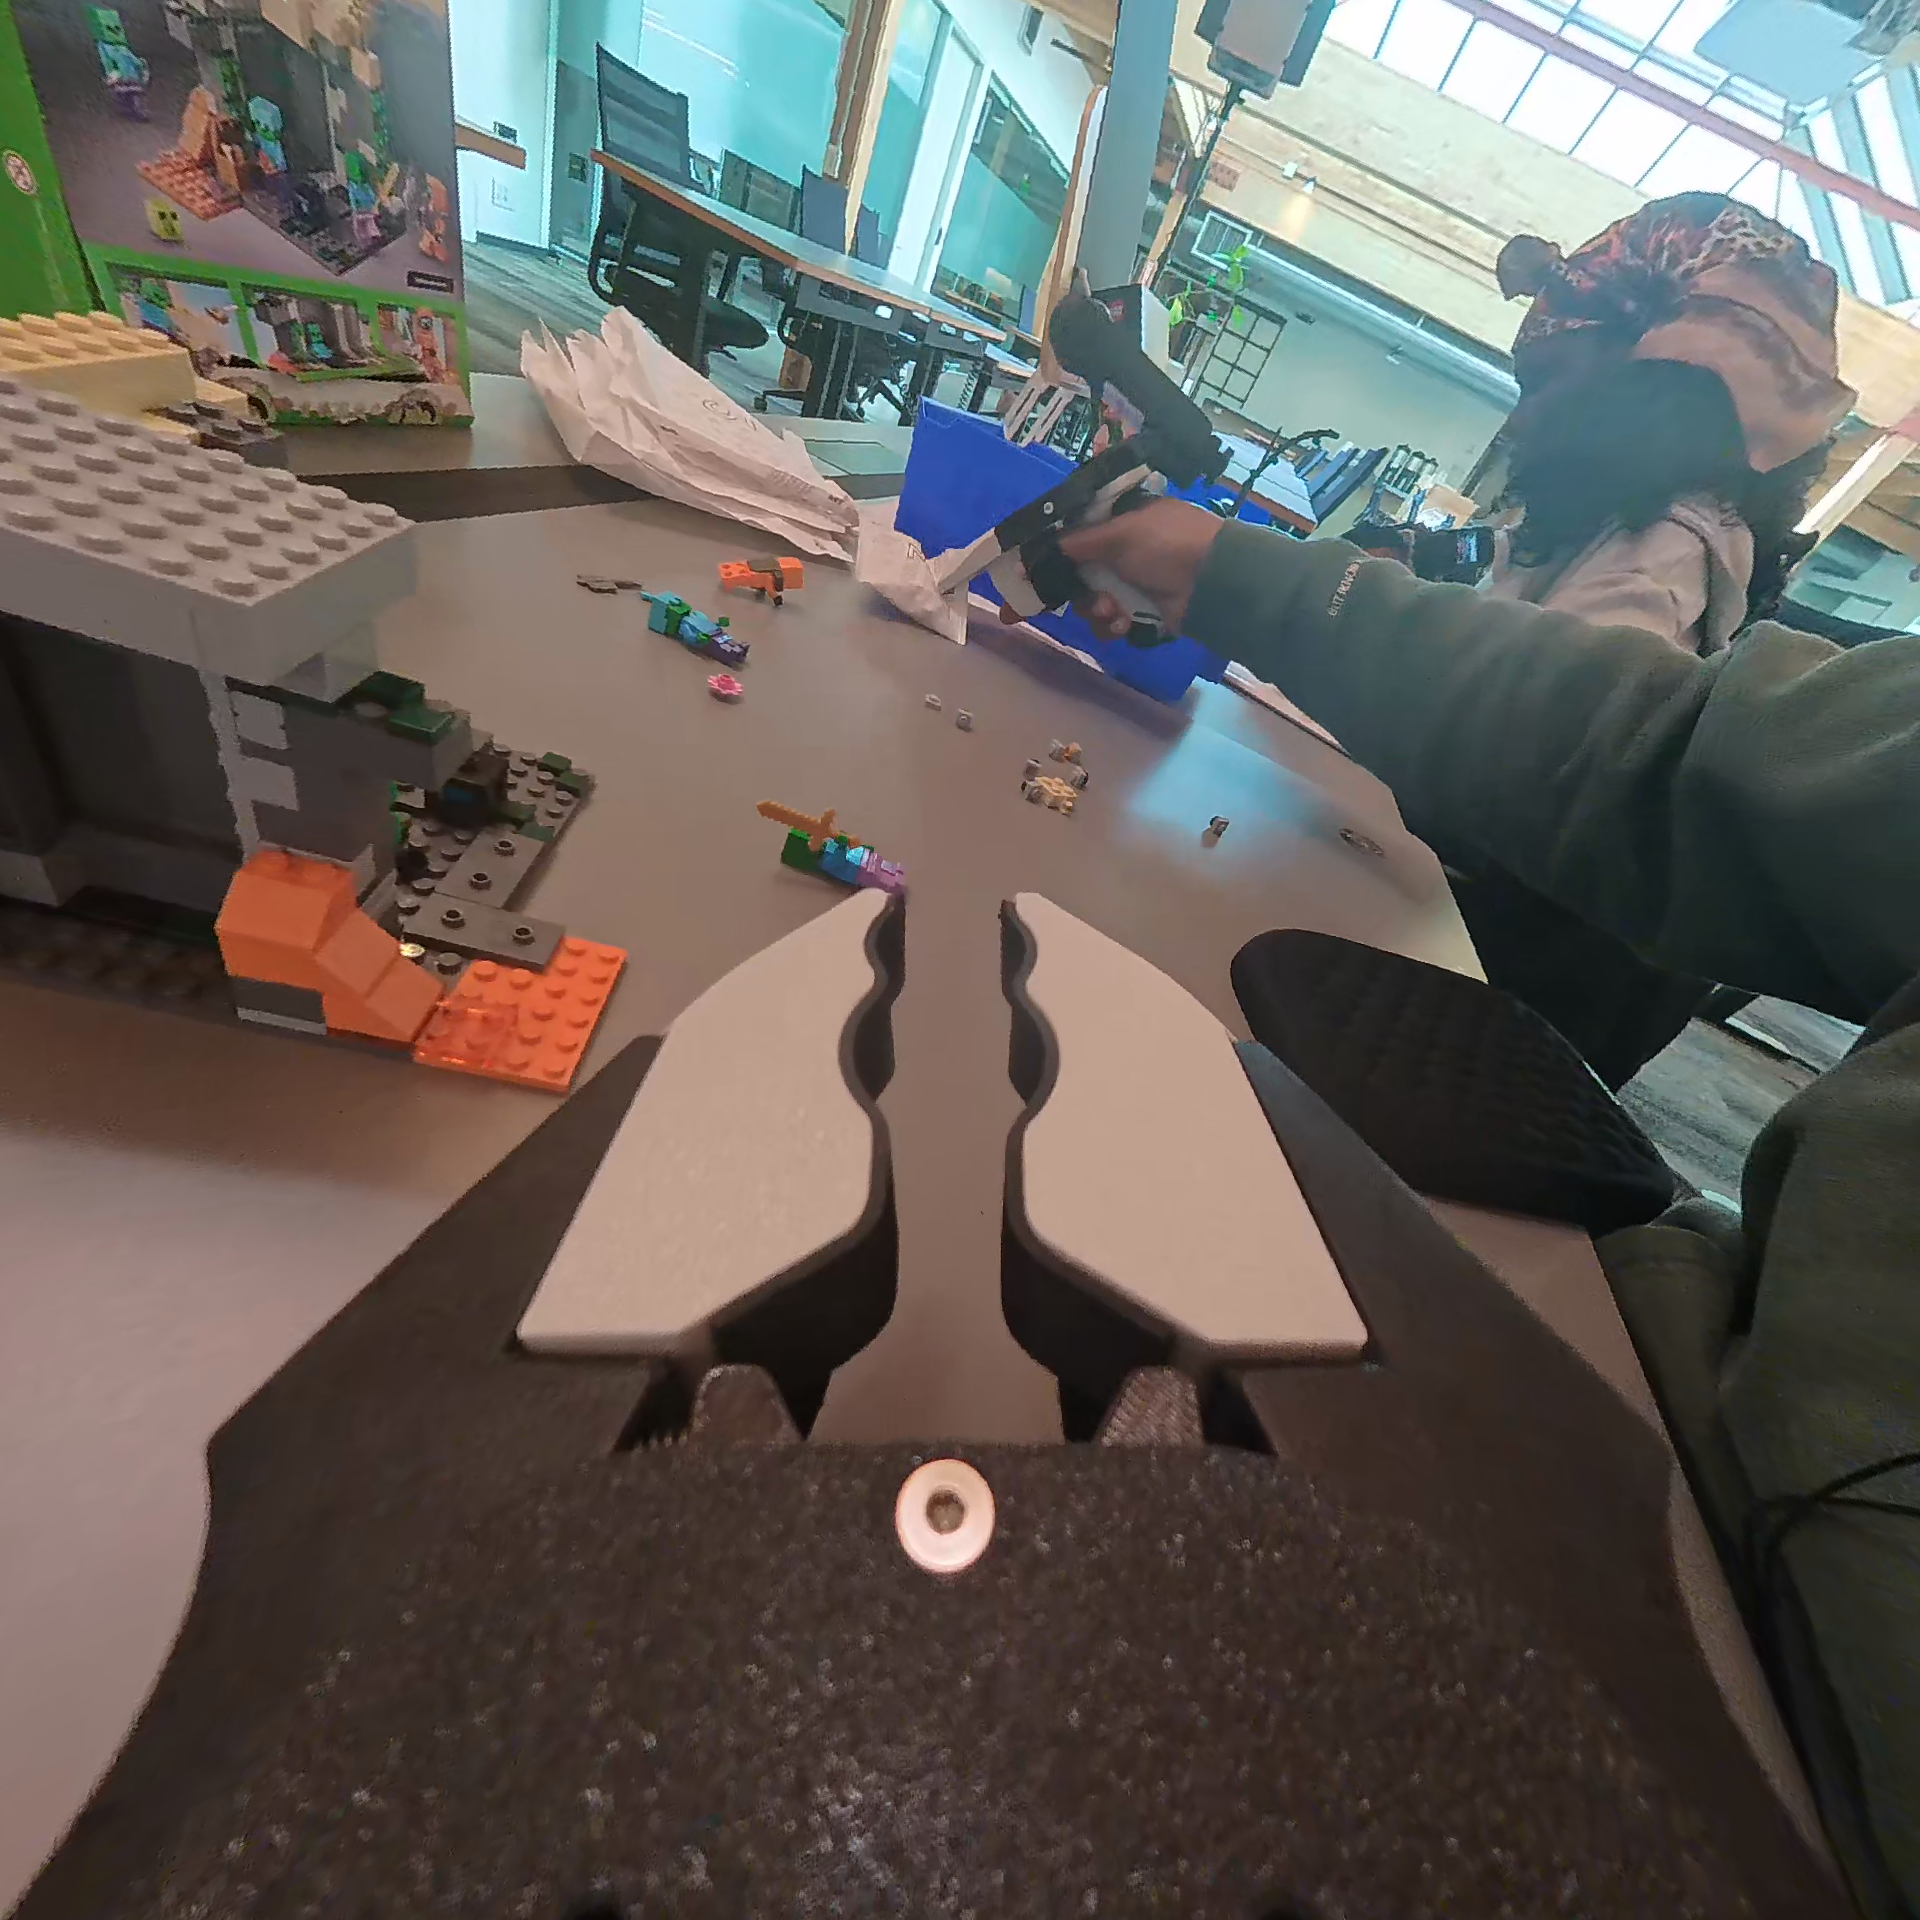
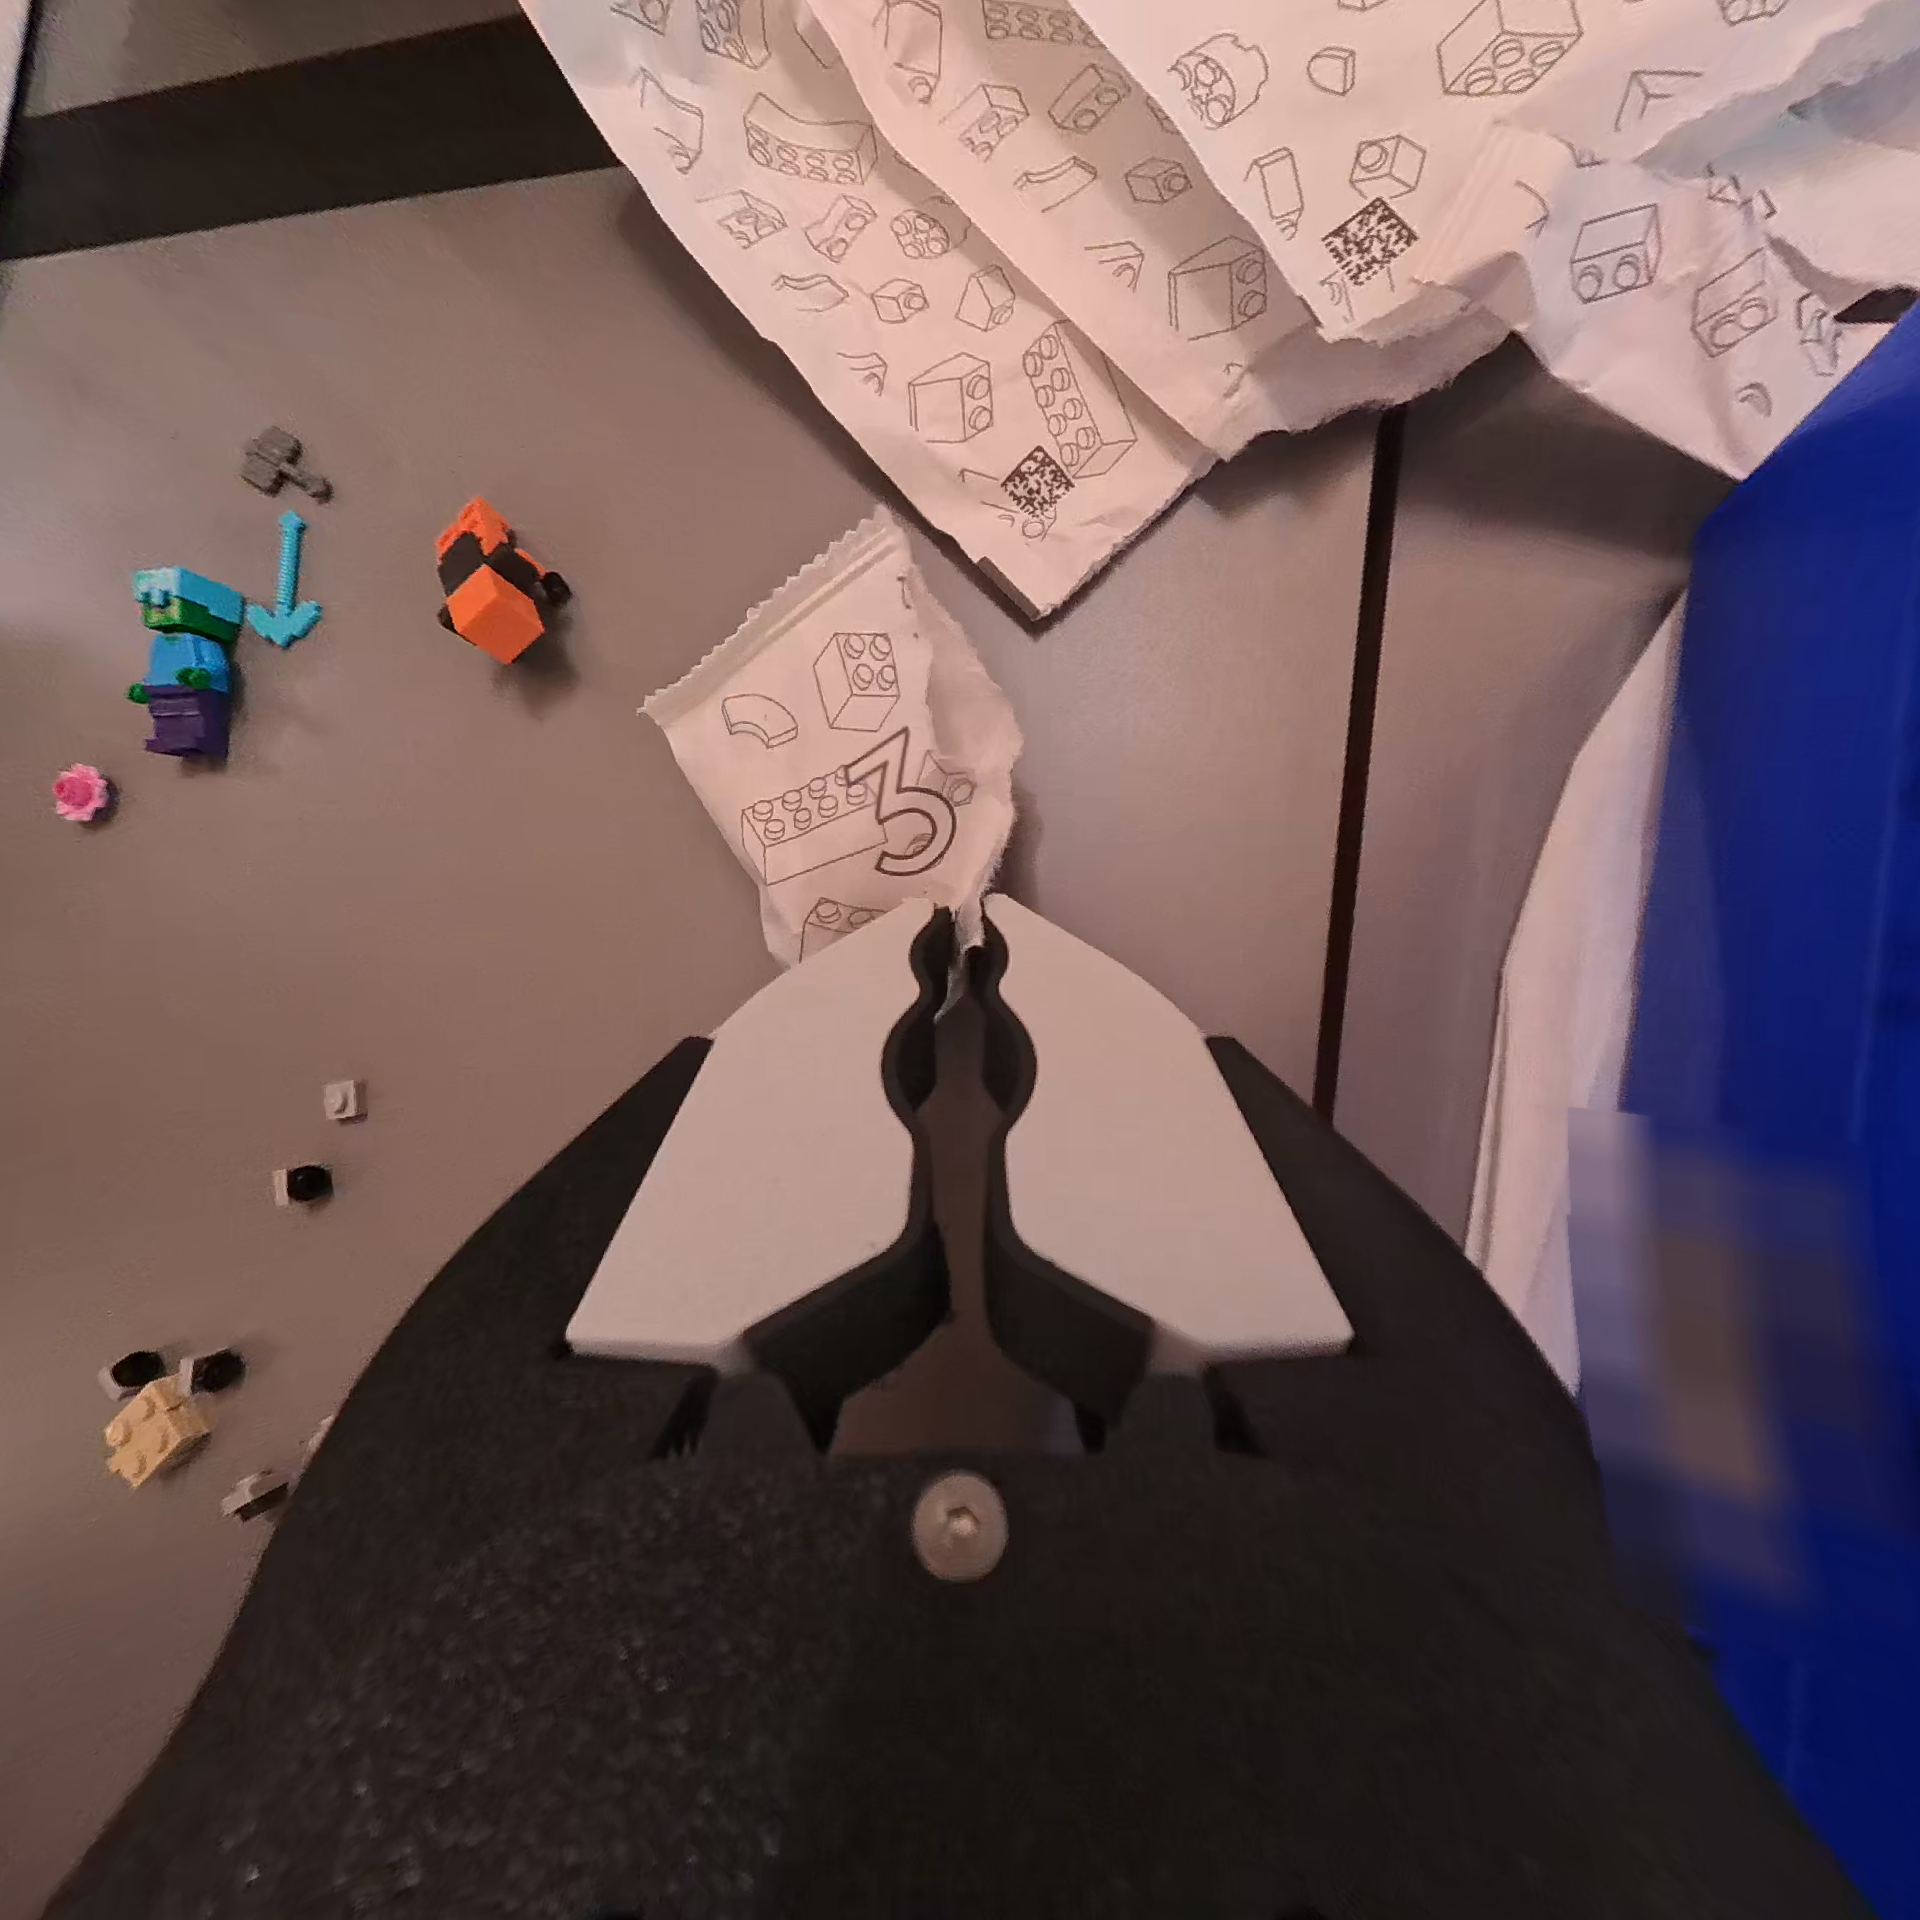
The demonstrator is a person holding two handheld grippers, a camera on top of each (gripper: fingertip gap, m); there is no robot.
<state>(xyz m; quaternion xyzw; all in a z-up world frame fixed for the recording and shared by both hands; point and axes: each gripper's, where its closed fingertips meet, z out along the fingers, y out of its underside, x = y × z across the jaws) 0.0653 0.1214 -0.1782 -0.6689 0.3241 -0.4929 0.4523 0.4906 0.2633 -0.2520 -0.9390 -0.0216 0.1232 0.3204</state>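
Observation:
My right gripper (image 2: pixel 958 916) is shut on the torn edge of a small white paper bag (image 2: pixel 831 748) printed with brick outlines, above the grey table. In the left wrist view the same gripper (image 1: pixel 951 582) shows far off, in a hand, with the bag (image 1: pixel 914 566) hanging at its tips by a blue bin (image 1: pixel 977 488). My left gripper (image 1: pixel 951 906) is open and empty, low over the table. Just beyond its tips lies a small figure with an orange sword (image 1: pixel 831 847). A grey and orange brick building (image 1: pixel 260 790) stands to its left.
Several empty paper bags (image 2: pixel 1039 239) lie at the back. A blue-green figure (image 2: pixel 187 665), an orange figure (image 2: pixel 494 582), a pink flower (image 2: pixel 81 792) and small loose pieces (image 2: pixel 156 1434) are scattered on the table. A toy box (image 1: pixel 239 197) stands far left. A person (image 1: pixel 1662 468) sits at the right. The tips of one gripper are about 45 centimeters away from the tips of the other. The blue-green figure (image 2: pixel 187 665) is about 20 centimeters from my right fingertips and 30 centimeters from my left.

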